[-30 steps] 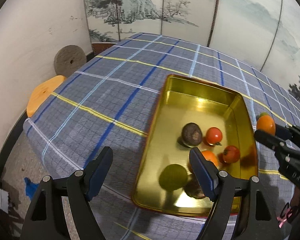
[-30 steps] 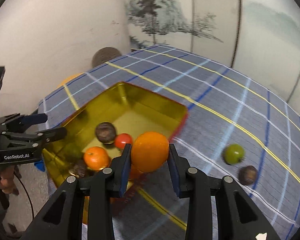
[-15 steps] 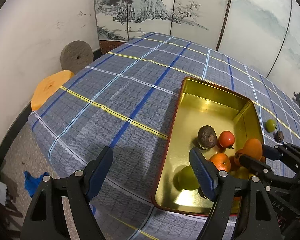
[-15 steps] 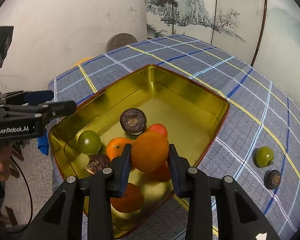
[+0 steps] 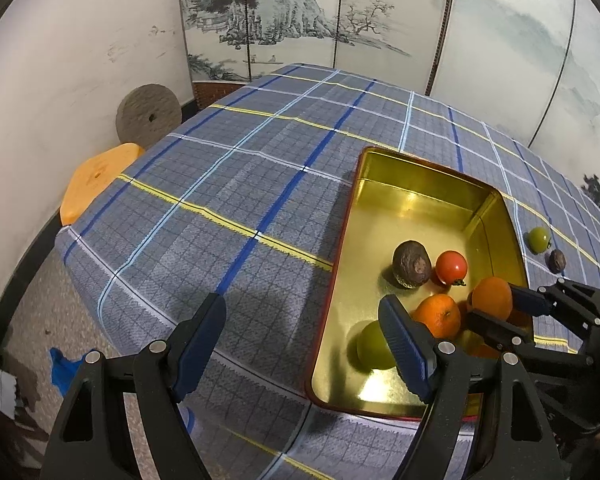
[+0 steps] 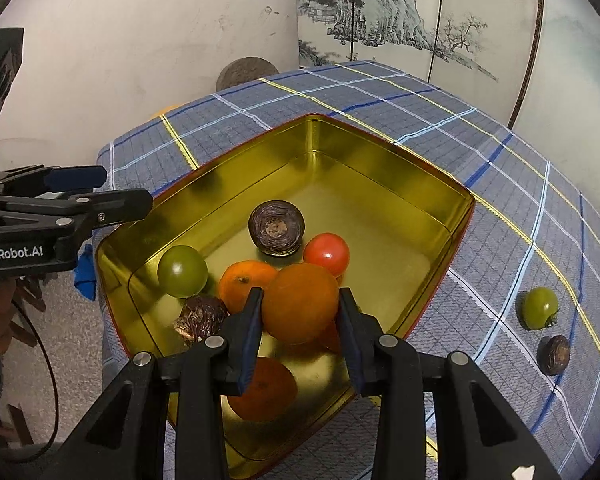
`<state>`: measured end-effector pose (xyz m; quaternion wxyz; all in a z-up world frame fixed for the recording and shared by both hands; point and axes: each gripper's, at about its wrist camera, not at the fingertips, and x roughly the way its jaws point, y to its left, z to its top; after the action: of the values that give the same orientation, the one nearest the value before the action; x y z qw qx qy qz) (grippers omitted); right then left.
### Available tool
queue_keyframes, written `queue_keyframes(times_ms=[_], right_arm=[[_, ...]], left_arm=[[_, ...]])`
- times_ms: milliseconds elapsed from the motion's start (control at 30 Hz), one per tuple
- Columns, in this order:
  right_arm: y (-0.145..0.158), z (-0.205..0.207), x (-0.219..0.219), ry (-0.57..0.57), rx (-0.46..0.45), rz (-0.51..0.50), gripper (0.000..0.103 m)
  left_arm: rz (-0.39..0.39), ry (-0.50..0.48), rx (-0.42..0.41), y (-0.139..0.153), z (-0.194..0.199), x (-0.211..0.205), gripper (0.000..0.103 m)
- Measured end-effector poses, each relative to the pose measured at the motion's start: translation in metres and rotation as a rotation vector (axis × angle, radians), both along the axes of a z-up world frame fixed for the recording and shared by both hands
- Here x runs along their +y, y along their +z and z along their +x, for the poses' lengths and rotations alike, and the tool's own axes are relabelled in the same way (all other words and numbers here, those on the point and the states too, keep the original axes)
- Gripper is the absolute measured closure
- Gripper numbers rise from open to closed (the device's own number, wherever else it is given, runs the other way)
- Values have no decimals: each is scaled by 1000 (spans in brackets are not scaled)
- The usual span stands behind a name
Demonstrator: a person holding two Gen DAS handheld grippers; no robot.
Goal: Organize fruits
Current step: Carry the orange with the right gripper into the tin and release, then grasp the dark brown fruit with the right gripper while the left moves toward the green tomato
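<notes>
— So, what has your right gripper (image 6: 300,312) got?

— I have an orange (image 6: 300,302) between its blue pads, inside the gold tin (image 6: 380,168), near the tin's closest wall. My jaws have just been easing apart a little, with the orange between them; the pads look to be against its sides, though I can't tell how firmly.

— And your other hand?

— My left gripper (image 5: 304,336) stands wide with nothing between its fingers. One finger is over the plaid tablecloth (image 5: 228,184) just outside the tin, the other over the tin's near end.

— What else is in the tin?

— Working out from the orange: a second orange (image 6: 246,284) touches it on the left, and a red tomato (image 6: 327,253) sits just behind it. A dark wrinkled fruit (image 6: 276,227) lies beyond those, toward the tin's middle. A green tomato (image 6: 182,270) and another wrinkled brown fruit (image 6: 200,318) are by the tin's left wall. The far half of the tin is bare metal.

— Anything outside the tin?

— Yes, right of the tin on the cloth lie a green tomato (image 6: 539,307) and, just beside it, a small dark fruit (image 6: 554,354), both well apart from the tin's wall.
</notes>
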<state>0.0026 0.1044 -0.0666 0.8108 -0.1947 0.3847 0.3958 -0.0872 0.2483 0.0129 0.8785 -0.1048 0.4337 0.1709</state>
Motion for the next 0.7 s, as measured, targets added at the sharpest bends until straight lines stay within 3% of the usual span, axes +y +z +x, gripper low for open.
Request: queue_keyframes(times_ms=[700], right_arm=[[19, -5, -17, -21, -28, 52, 60]], left_arm=[[-5, -48, -4, 4, 2, -22, 24]])
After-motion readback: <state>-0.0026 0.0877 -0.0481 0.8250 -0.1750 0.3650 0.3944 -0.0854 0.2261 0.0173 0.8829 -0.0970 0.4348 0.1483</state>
